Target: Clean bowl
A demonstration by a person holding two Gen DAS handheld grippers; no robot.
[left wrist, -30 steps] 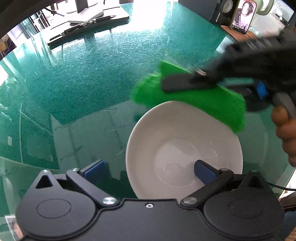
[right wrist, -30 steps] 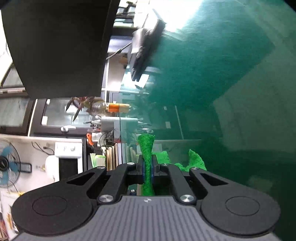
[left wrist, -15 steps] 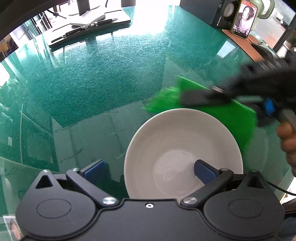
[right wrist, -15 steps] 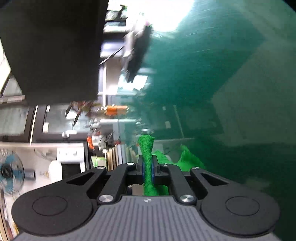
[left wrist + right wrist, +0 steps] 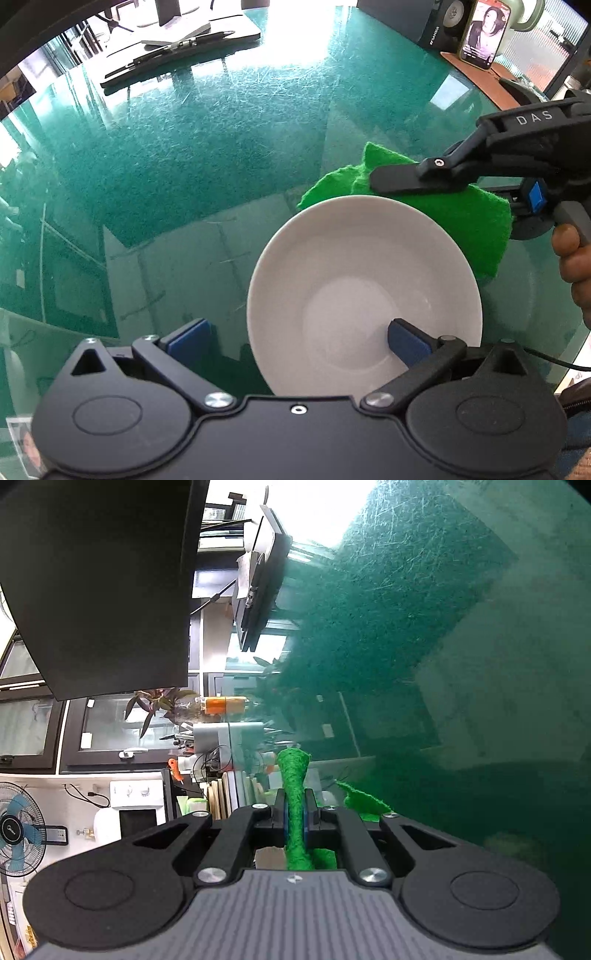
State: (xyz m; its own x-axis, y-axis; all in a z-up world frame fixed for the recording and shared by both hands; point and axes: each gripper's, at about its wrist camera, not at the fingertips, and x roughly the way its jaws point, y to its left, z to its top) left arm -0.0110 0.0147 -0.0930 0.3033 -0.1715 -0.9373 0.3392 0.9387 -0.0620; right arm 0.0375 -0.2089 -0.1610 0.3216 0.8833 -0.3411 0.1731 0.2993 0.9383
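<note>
A white bowl (image 5: 354,266) sits on the green glass table (image 5: 192,147), close below my left gripper (image 5: 291,330). That gripper stands open across the bowl's near rim, its right pad (image 5: 406,345) inside the bowl and its left pad (image 5: 188,339) outside, apart from the wall. My right gripper (image 5: 376,182) reaches in from the right, just beyond the bowl's far rim, shut on a green cloth (image 5: 465,221). The cloth hangs behind the far right rim. In the right wrist view the cloth (image 5: 293,771) is pinched between the pads of the right gripper (image 5: 294,805).
A person's hand (image 5: 576,273) holds the right gripper's handle at the right edge. A dark tray with pens (image 5: 177,44) lies at the table's far side. A phone on a stand (image 5: 484,33) and a speaker (image 5: 439,18) stand at the far right.
The right gripper and the green cloth have slid right and back, off the bowl's far rim to just behind it. The left gripper has kept still.
</note>
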